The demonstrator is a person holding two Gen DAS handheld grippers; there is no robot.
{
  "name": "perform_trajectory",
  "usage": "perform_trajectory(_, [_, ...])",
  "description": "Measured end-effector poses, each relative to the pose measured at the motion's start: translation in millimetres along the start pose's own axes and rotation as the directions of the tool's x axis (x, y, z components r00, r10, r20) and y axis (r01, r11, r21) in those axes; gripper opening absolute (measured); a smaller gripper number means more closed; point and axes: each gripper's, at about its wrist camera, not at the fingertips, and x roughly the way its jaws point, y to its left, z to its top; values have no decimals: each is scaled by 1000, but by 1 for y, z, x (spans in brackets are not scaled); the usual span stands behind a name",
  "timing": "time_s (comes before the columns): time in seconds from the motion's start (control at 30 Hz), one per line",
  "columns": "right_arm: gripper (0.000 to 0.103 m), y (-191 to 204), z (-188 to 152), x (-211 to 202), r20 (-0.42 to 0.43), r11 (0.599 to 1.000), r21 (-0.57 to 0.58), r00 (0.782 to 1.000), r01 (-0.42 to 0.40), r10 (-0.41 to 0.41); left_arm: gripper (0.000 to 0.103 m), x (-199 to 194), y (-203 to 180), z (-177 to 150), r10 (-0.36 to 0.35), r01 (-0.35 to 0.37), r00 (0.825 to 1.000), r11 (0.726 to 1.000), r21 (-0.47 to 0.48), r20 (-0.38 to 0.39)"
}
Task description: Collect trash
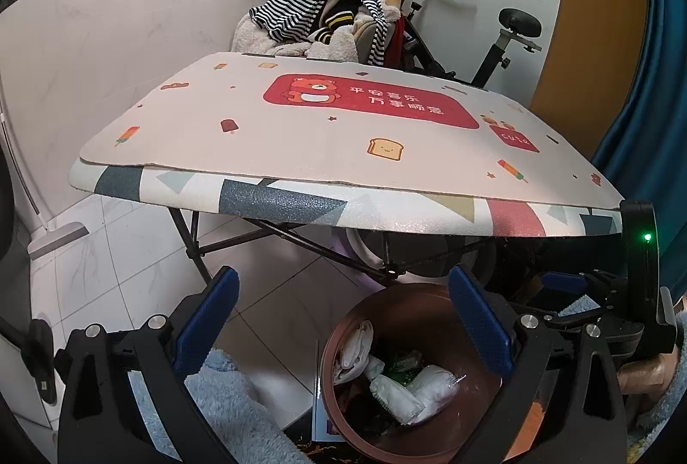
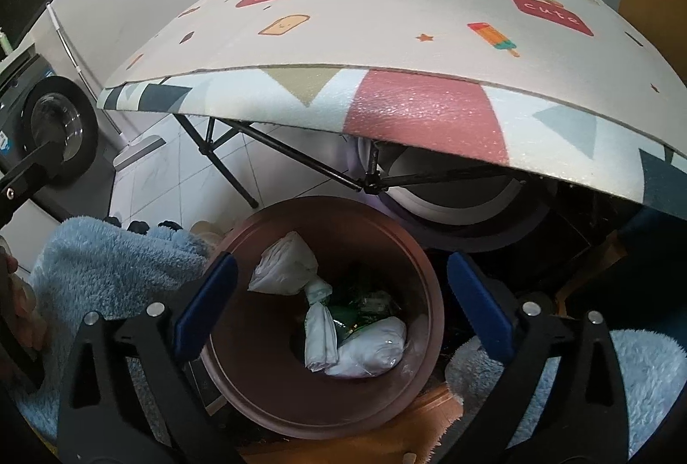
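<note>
A brown round trash bin (image 1: 339,412) stands on the floor below the table's front edge; it also shows in the right wrist view (image 2: 378,232). White crumpled bags and wrappers (image 2: 365,348) and a green packet (image 2: 348,313) lie inside it; the white trash shows in the left wrist view (image 1: 412,391) too. My left gripper (image 1: 343,296) is open and empty, above and left of the bin. My right gripper (image 2: 341,279) is open and empty, directly over the bin's mouth. The right gripper's body (image 1: 601,292) shows at the right of the left wrist view.
A folding table (image 1: 386,206) with a cartoon mat (image 1: 300,129) stands ahead. Clothes (image 1: 317,17) and an exercise bike (image 1: 502,43) stand behind it. A washing machine (image 2: 51,124) is at the left. Light-blue fluffy sleeves (image 2: 107,257) flank the bin. The floor (image 1: 107,262) is white tile.
</note>
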Motion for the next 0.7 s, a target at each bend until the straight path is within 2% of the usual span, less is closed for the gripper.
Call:
perform_trajectory(0.2, [97,-2,0,-2,9,1000,11,1000,4,-4,96,-2,-1,2,15,-15,1000,1000,-2,8])
perform_trajectory(0.3, [97,-1,4,-8,33,1000,9,999,28,-28,97,-21,-5,16,61,-63,993,998,14,104])
perform_trajectory(0.37, [97,-2,12,-21,72,999,8,996,54,-55,97,-28,-9,28,78,-84,989,996,41,129])
perform_trajectory(0.5, [97,-5,41,-68,204,993,25,972,118,-120,97,-49,-18,67,93,-101,975,994,31,203])
perform_trajectory(0.57, [97,-4,62,-98,264,979,39,943,200,-203,97,-59,-22,83,105,-114,965,993,24,239])
perform_trajectory(0.7, [97,-8,88,-143,334,977,73,919,199,-212,97,-83,-40,114,156,-180,936,983,48,315])
